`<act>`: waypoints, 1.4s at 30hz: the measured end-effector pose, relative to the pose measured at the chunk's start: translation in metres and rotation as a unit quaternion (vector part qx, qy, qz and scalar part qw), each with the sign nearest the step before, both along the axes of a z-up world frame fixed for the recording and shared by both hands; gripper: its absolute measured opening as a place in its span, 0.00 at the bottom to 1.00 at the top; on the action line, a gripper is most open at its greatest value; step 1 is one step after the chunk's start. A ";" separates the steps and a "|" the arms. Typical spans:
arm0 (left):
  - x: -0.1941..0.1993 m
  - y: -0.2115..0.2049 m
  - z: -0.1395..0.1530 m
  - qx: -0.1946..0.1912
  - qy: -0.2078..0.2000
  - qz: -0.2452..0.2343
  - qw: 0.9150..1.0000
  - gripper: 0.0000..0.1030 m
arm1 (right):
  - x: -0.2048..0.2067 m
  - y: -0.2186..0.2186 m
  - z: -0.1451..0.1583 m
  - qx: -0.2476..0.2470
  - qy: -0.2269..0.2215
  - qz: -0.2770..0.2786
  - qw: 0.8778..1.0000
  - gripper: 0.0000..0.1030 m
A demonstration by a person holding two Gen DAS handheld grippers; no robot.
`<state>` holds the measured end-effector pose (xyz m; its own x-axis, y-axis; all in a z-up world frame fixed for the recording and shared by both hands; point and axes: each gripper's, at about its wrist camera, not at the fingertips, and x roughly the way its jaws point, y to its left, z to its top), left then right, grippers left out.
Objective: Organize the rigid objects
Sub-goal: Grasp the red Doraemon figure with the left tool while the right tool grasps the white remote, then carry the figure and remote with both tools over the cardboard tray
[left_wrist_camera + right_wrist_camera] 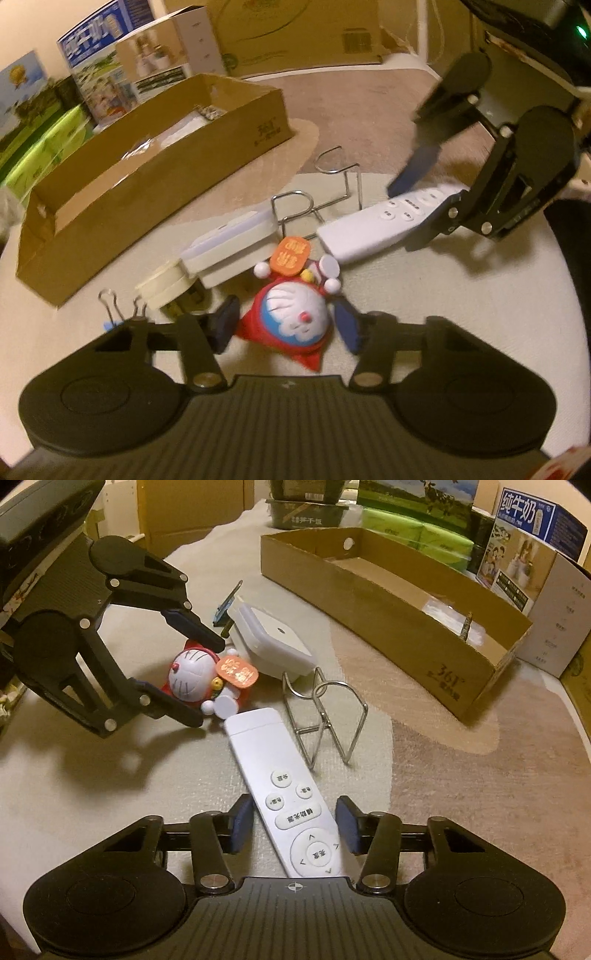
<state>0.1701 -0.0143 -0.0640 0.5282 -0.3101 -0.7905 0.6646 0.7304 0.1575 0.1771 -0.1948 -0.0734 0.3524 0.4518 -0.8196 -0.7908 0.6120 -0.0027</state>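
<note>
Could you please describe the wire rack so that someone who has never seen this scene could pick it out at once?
Start at the long cardboard box on the mat. In front of its near wall, a cluster of small things lies; the wire rack stands between the white remote and the white square box. It is the only bare metal thing there, just bent shiny wire you can see through.

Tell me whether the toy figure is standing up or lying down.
Lying down. The toy figure rests on its back on the table, face up, between the open fingers of the left gripper.
</note>
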 end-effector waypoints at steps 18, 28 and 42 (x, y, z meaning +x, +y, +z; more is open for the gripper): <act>-0.065 0.019 0.003 -0.092 0.024 0.136 0.986 0.41 | -0.069 0.008 0.008 0.052 0.044 -0.165 0.984 0.41; -0.060 0.015 -0.002 -0.082 0.005 0.120 0.989 0.41 | -0.077 0.002 0.003 0.093 0.035 -0.182 0.978 0.46; -0.060 0.018 -0.002 -0.100 0.005 0.135 0.986 0.41 | -0.084 0.013 -0.003 0.075 -0.009 -0.188 0.979 0.38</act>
<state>0.1101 0.0042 -0.0664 0.6056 -0.3089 -0.7334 0.4416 0.8971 -0.0132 0.0934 -0.1815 -0.0766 0.5303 0.4014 -0.7468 -0.5098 0.8547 0.0975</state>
